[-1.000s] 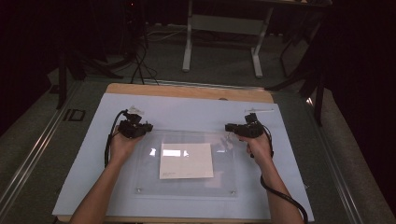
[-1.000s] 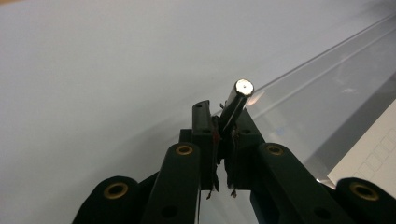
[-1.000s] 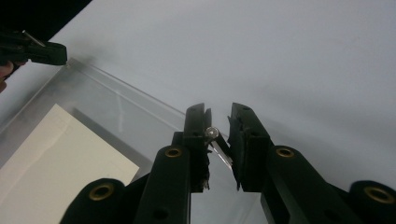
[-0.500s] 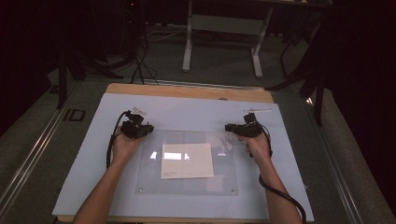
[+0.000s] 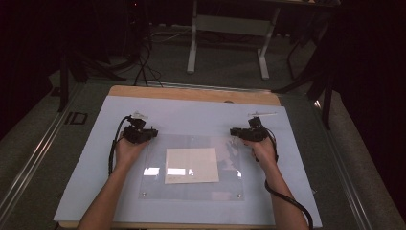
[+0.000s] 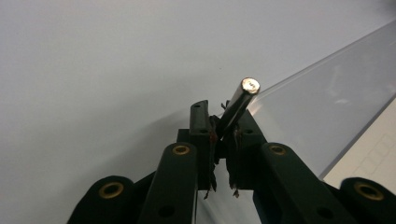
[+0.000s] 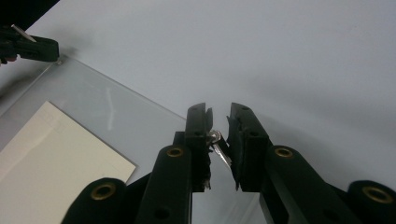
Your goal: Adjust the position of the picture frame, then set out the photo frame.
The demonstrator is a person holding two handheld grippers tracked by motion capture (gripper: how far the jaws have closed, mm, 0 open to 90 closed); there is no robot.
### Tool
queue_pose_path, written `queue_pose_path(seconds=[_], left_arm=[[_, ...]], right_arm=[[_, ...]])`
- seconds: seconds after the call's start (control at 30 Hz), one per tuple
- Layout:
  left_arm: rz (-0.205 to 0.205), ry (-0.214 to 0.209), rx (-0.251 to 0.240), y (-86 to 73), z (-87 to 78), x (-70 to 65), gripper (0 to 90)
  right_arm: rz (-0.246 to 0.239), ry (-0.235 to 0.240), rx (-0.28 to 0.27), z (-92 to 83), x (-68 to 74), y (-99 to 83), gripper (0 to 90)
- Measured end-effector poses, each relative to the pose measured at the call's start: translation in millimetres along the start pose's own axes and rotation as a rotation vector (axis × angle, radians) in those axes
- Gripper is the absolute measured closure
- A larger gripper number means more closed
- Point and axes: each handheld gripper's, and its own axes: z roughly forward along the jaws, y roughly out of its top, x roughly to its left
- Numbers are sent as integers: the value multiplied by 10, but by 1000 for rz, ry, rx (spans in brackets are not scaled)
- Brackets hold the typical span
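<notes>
Little is changed since the earlier frame: both grippers are kept at the far corners of the clear sheet [image 5: 191, 165] on the counter [image 5: 297, 158]. The left gripper [image 6: 223, 126] is clamped on a metal pin [image 6: 238, 105]; it should be kept upright. The right gripper [image 7: 218, 126] stands slightly parted around a small metal piece [image 7: 217, 142], detail too small to be made out from above.

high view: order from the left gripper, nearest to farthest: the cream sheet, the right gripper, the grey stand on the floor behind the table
1. Cream sheet, mid-table under the clear panel, just right of the left gripper.
2. Right gripper, across at the panel's far right corner.
3. Grey stand, on the floor beyond the table's far edge.
</notes>
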Motion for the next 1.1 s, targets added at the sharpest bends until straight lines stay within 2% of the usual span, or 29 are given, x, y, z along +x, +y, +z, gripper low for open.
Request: queue_pose_path(seconds=[0.23,0.5,0.67,0.7,0.77,0.97,1.1], left_arm=[[-3,-10,-7,-12,-9,12,804],[-4,-48,-62,-64,-122,41,759],[16,-30,-91,-73,-204,11,686],[32,-22,-102,-82,-242,-3,686],[37,-21,-120,-98,-268,-7,656],[7,-31,-179,-145,-318,12,638],[6,-18,-198,-154,-329,3,652]], right_arm=[[-28,-9,4,2,11,2,786],[-21,5,-18,-4,-3,-30,780],[-39,-12,-27,-7,23,-42,779],[-44,-16,-30,-12,27,-46,777],[-62,-38,-55,-52,44,-67,758],[-132,-86,-116,-152,80,-124,727],[-159,-95,-123,-165,97,-158,722]])
